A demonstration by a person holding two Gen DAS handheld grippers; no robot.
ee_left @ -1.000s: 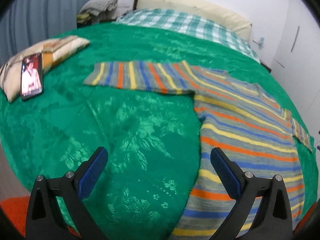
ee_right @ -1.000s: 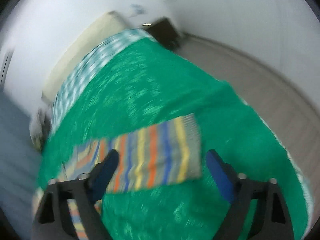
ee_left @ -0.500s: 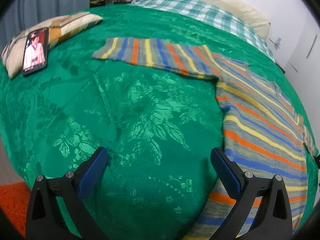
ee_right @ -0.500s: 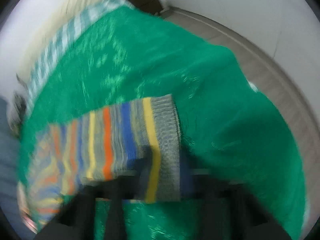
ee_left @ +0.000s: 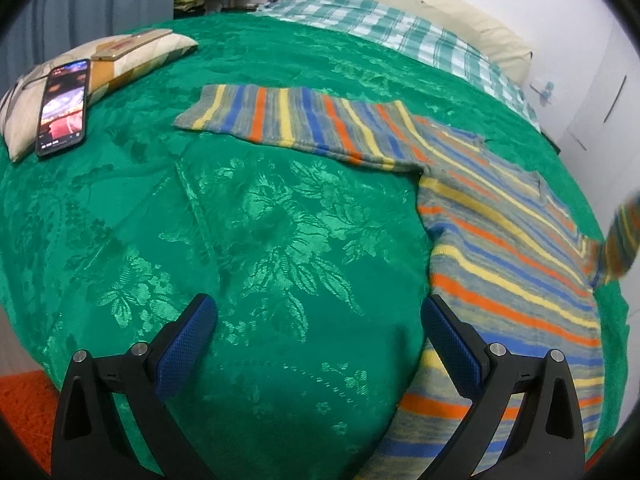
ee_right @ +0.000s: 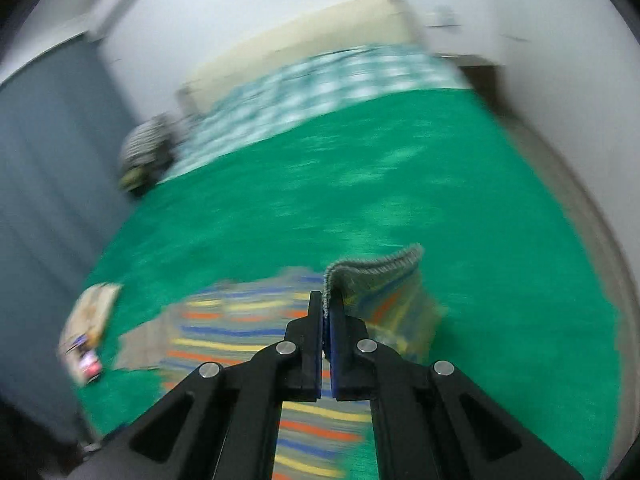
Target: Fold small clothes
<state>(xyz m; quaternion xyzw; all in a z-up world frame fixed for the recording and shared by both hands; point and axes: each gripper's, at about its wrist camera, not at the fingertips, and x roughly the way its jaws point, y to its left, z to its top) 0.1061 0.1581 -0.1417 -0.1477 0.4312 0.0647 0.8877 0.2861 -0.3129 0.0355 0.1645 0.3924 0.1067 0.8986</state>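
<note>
Green floral bedspread (ee_left: 248, 216) covers the bed, with a checked sheet (ee_left: 400, 28) and cream headboard (ee_left: 420, 4) at the far end against a white wall. Left gripper (ee_left: 318, 344) hangs over the near edge of the spread with its blue pads spread wide apart and only bare spread between them. Striped sweater (ee_left: 500, 240) lies flat ahead and to the right of that gripper, its hem running under the right-hand finger and one sleeve (ee_left: 288, 120) stretched out flat well ahead of it. Right gripper (ee_right: 326, 312) is clamped tight on the grey ribbed cuff (ee_right: 372, 268) of the other sleeve, which curls up out of the pinched pads and hangs off the bed; the sweater's body lies below and just left of that gripper. That raised sleeve shows blurred at the right edge of the left view. Far to the left of the left gripper, a lit phone (ee_left: 64, 106) rests on a pillow (ee_left: 120, 56).
</note>
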